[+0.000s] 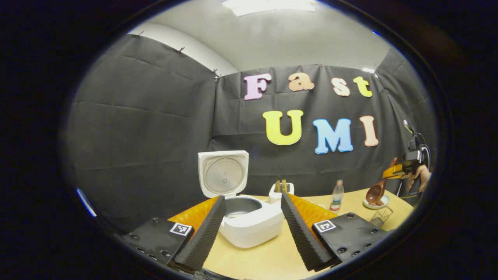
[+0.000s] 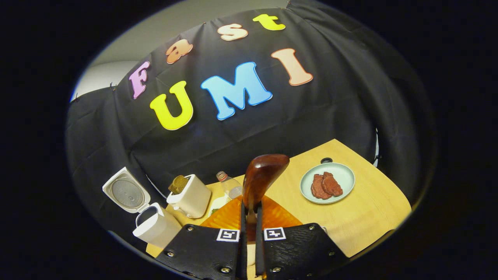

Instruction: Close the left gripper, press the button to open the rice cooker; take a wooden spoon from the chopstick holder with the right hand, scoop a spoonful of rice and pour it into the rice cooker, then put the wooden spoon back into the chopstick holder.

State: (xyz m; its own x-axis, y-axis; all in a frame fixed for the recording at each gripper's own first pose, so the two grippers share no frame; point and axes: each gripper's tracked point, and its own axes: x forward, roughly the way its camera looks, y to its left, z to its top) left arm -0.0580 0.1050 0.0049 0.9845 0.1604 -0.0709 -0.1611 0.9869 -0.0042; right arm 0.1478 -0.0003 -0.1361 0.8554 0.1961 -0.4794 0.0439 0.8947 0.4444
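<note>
1. Left tool (image 1: 253,217): open, jaws spread wide, hovering before the cooker (image 1: 249,221).
2. Cooker: lid (image 1: 223,173) upright, pot exposed, standing on the surface (image 1: 272,256).
3. Right tool (image 2: 251,217): clamped on the spoon (image 2: 261,179) handle, bowl raised above the surface.
4. Plate (image 2: 327,182) with two reddish pieces: right of the spoon.
5. Bottle (image 2: 230,186) and toaster (image 2: 190,196): between cooker and spoon.
</note>
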